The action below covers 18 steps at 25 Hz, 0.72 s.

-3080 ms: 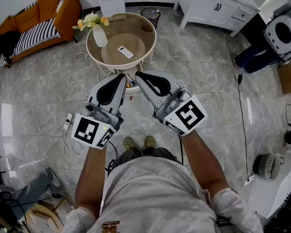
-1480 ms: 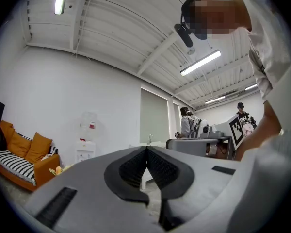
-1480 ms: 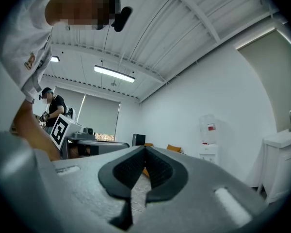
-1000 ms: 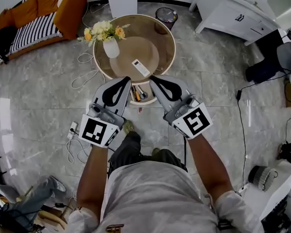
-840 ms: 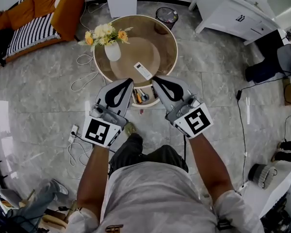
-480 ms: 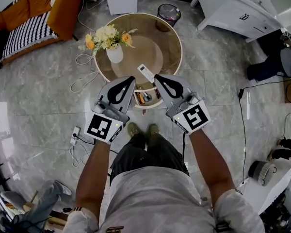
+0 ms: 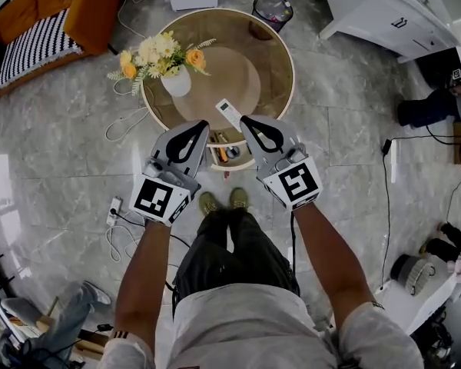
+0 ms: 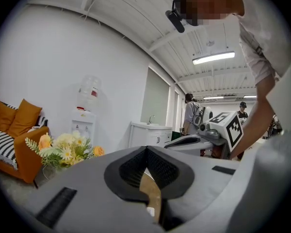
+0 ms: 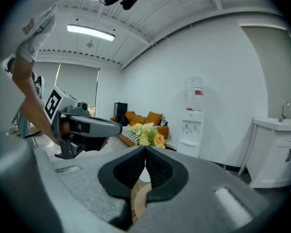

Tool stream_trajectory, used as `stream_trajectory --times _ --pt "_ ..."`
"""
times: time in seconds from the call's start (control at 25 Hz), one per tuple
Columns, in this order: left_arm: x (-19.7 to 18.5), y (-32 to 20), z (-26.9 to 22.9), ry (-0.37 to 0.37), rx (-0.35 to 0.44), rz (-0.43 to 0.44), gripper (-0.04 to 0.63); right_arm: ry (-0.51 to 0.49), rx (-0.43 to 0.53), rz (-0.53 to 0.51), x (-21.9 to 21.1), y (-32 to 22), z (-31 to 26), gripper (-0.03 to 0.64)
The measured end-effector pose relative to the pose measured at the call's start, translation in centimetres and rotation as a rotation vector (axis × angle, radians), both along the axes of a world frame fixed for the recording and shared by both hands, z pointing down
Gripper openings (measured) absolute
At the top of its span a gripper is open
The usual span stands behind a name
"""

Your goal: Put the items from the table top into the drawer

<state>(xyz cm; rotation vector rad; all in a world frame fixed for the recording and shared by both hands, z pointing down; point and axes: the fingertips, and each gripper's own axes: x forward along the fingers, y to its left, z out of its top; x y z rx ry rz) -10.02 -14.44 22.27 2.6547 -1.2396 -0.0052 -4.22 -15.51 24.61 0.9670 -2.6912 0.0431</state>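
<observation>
Grey padded jaws on your left gripper (image 8: 146, 152) are pressed together with nothing between them, and your right gripper (image 9: 145, 152) is closed and empty too. In the head view, both tips flank the white remote (image 7: 228, 114). It lies flat near the lower edge of the round table (image 7: 280, 60), long axis running upper left to lower right, just above the open drawer (image 7: 232, 164).
</observation>
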Motion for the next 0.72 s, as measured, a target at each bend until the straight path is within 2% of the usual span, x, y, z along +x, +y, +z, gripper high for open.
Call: stream_trajectory --times 0.72 --pt "0.9 -1.8 11.9 -0.020 -0.093 -0.001 0.000 0.159 -0.199 0.038 1.1 -2.4 16.9 0.165"
